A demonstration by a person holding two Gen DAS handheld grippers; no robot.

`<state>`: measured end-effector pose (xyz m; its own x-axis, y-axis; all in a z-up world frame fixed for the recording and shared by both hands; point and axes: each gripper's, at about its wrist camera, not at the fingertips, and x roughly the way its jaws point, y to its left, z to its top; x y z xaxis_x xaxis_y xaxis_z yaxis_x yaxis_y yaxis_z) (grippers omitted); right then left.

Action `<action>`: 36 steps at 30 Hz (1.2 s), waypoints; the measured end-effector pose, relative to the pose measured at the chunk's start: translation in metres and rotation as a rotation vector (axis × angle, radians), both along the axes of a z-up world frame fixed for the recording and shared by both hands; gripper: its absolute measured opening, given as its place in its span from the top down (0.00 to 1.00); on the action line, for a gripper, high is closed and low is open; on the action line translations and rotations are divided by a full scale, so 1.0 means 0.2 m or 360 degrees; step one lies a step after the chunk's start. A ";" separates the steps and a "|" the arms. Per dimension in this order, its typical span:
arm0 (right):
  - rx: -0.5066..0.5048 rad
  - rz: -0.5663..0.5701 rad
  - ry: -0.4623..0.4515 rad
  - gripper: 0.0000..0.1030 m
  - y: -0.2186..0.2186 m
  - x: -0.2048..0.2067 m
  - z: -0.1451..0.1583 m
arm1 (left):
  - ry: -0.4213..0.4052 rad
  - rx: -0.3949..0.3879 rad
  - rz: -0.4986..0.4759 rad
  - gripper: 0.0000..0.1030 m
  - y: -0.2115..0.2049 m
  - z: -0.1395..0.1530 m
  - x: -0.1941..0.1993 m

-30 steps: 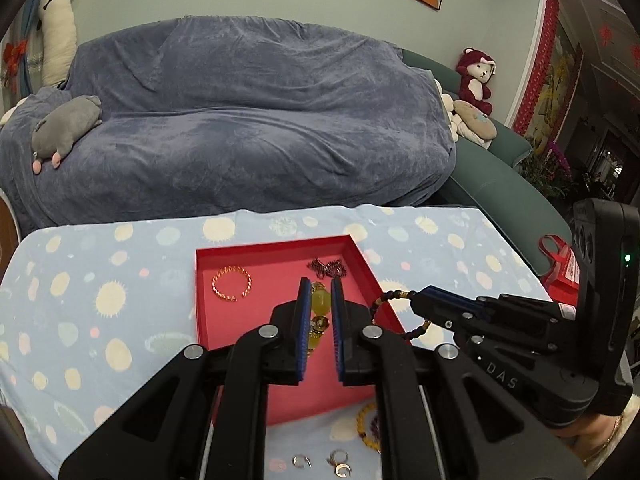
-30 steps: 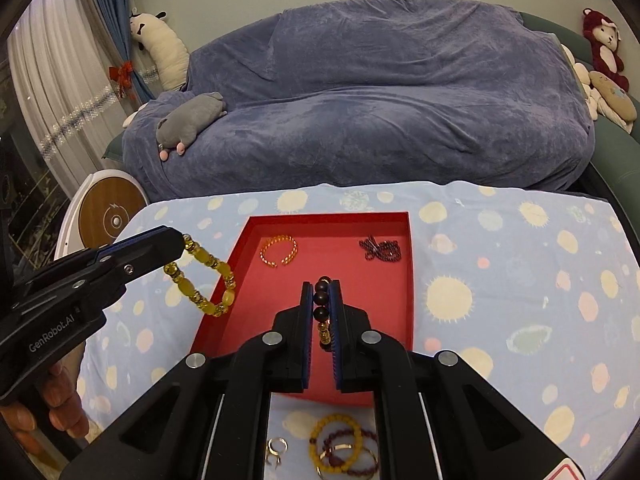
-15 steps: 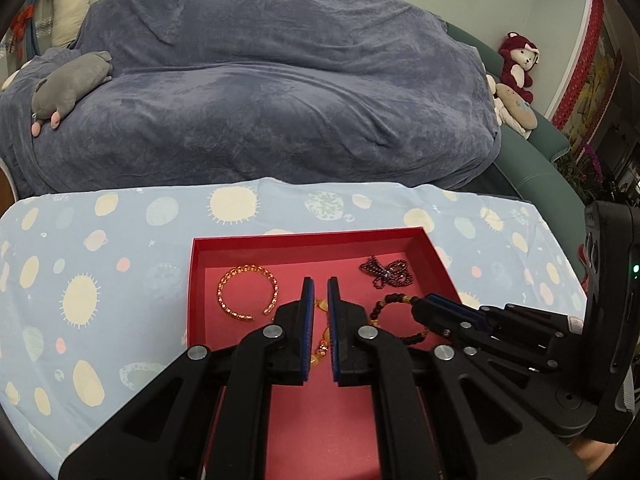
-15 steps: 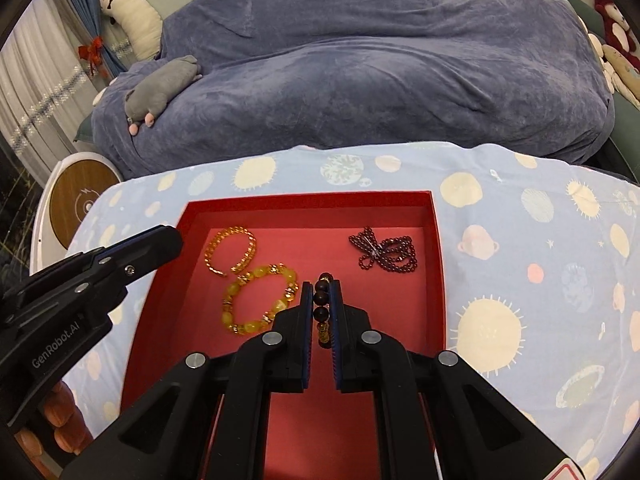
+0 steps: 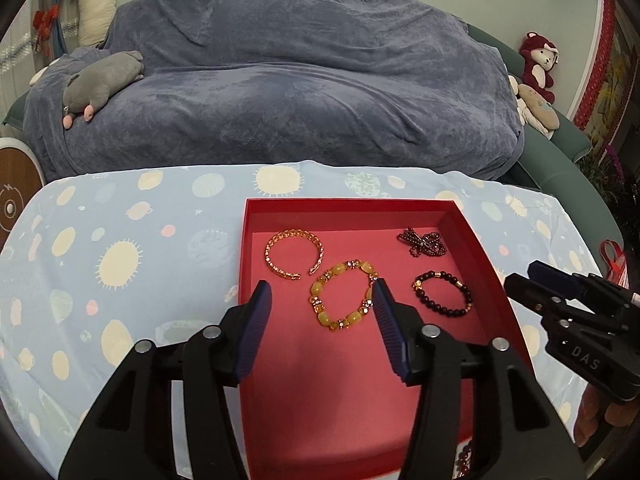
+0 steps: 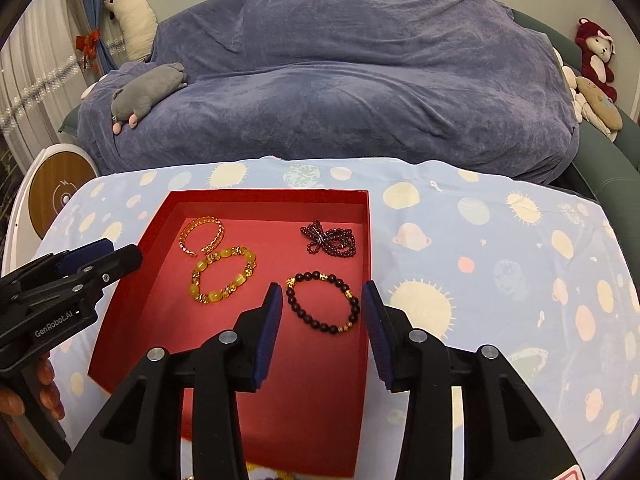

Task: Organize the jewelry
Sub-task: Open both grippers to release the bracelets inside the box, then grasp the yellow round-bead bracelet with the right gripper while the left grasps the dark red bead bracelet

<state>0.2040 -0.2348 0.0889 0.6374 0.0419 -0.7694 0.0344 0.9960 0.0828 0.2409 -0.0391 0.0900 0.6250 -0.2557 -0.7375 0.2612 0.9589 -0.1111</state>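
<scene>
A red tray (image 5: 468, 232) (image 6: 366, 240) lies on the spotted blue cloth. On its floor rest a gold cuff bangle (image 5: 294, 254) (image 6: 202, 236), a yellow bead bracelet (image 5: 344, 300) (image 6: 222, 280), a dark bead bracelet (image 5: 442, 300) (image 6: 322, 306) and a dark red bead bunch (image 5: 424, 240) (image 6: 332, 238). My left gripper (image 5: 322, 290) hangs over the yellow bracelet, its jaws opening, pads clear of the beads. My right gripper (image 6: 322, 294) stands over the dark bracelet, jaws opening, nothing pressed between them.
A sofa under a blue-grey cover (image 5: 280, 92) runs behind the table, with a grey plush toy (image 5: 100, 88) on it. A round white and wood device (image 6: 56, 196) stands at the left. More beads (image 5: 464, 462) lie by the tray's near edge.
Both grippers came down over the tray and opened. The yellow bracelet and the dark bracelet, held a second ago, now lie on the tray floor.
</scene>
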 end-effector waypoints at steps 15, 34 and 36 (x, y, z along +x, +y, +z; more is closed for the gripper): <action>0.0099 -0.0117 0.0131 0.57 0.04 -0.70 -0.09 | 0.0092 0.0040 0.0064 0.41 0.10 -0.07 -0.66; 0.0130 -0.0118 0.0285 0.80 0.14 -0.64 -0.33 | 0.0246 0.0051 0.0106 0.39 0.12 -0.26 -0.91; 0.0131 -0.0118 0.0295 0.82 0.14 -0.62 -0.35 | 0.0252 0.0058 0.0107 0.39 0.12 -0.27 -0.91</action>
